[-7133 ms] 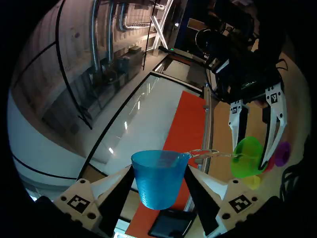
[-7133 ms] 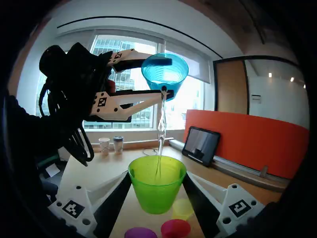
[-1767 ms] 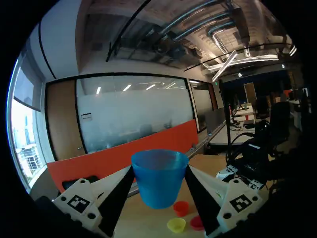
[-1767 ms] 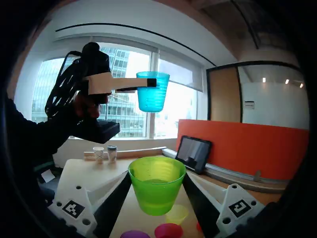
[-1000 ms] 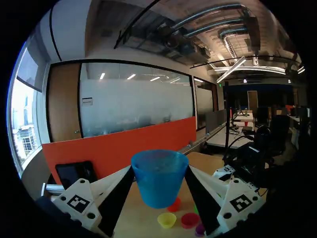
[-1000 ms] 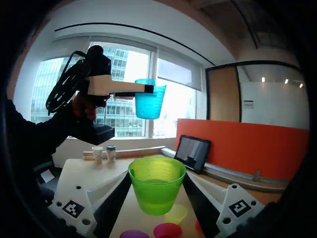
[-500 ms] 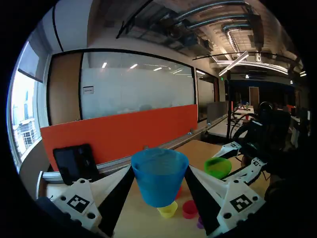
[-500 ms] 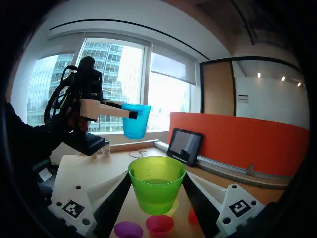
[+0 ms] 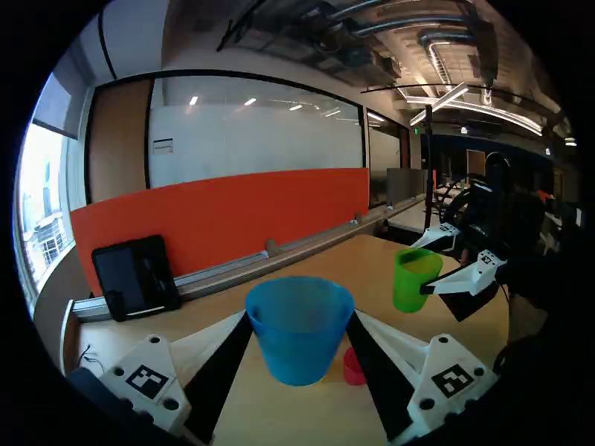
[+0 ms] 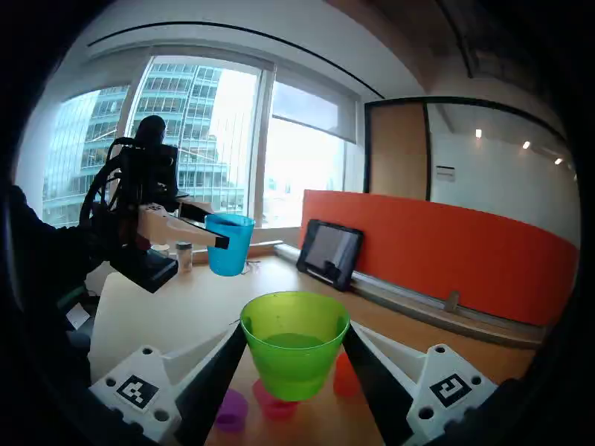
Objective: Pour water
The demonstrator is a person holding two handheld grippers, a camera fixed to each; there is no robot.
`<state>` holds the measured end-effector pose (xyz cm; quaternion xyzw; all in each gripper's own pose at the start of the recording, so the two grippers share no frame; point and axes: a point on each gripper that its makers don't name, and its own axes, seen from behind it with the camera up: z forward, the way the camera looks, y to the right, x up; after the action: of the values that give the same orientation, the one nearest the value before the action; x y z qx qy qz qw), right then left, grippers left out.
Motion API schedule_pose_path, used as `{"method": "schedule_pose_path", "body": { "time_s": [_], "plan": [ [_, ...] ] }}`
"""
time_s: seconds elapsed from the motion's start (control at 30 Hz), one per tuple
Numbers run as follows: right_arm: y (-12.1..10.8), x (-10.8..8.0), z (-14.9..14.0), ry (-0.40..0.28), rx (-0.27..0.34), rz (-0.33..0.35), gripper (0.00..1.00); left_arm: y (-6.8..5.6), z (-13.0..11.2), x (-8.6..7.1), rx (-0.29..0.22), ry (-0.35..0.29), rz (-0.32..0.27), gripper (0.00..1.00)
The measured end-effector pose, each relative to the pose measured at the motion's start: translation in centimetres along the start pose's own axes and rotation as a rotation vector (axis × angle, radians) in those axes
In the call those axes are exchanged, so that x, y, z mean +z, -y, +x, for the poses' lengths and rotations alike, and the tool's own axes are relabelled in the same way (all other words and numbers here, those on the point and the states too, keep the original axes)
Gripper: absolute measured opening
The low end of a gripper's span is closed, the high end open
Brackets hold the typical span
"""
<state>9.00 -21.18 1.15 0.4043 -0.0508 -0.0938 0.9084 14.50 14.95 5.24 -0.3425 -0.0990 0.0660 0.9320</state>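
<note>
- Now the blue cup (image 9: 300, 327) stands upright between the fingers of the left gripper (image 9: 300, 316), which press on both its sides. Seven seconds ago it was tipped, with a stream of water running from its rim.
- In the right gripper view the blue cup (image 10: 228, 243) hangs in the left gripper (image 10: 216, 236) above the far left part of the desk (image 10: 178, 305). It is lower than half a second ago and much lower than at the pour, when it was up against the window (image 10: 193, 149).
- The green cup (image 10: 294, 342) is clamped upright in the right gripper (image 10: 294, 327), one finger on each side, as it was in every earlier frame. Water lies in its lower part.
- From the left gripper view the green cup (image 9: 414, 277) and the right gripper (image 9: 421, 266) sit to the right, well apart from the blue cup. The green cup shows its side, where half a second ago it showed its open mouth.
- A small red cup (image 9: 353, 366) rests on the desk (image 9: 312, 416) just right of the blue cup; the yellow one seen a moment ago is out of sight.
- Under the green cup lie a purple cup (image 10: 230, 410) and a pink cup (image 10: 271, 407).
- A dark tablet (image 9: 136, 276) leans against the orange partition (image 9: 223, 215) at the back of the desk.
</note>
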Motion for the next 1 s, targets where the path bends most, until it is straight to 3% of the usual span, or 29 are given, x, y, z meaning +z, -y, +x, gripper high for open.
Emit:
{"method": "schedule_pose_path", "body": {
  "time_s": [0.5,1.0],
  "plan": [
    [0.2,-1.3,-5.9,0.157,0.003,0.033,0.91,-1.2,-6.9,1.5,-0.009,0.138,-0.043,0.87],
    [1.2,-1.3,-11.5,0.297,0.037,0.074,0.91,-4.0,-13.8,1.5,0.030,0.267,-0.114,0.87]
  ]
}}
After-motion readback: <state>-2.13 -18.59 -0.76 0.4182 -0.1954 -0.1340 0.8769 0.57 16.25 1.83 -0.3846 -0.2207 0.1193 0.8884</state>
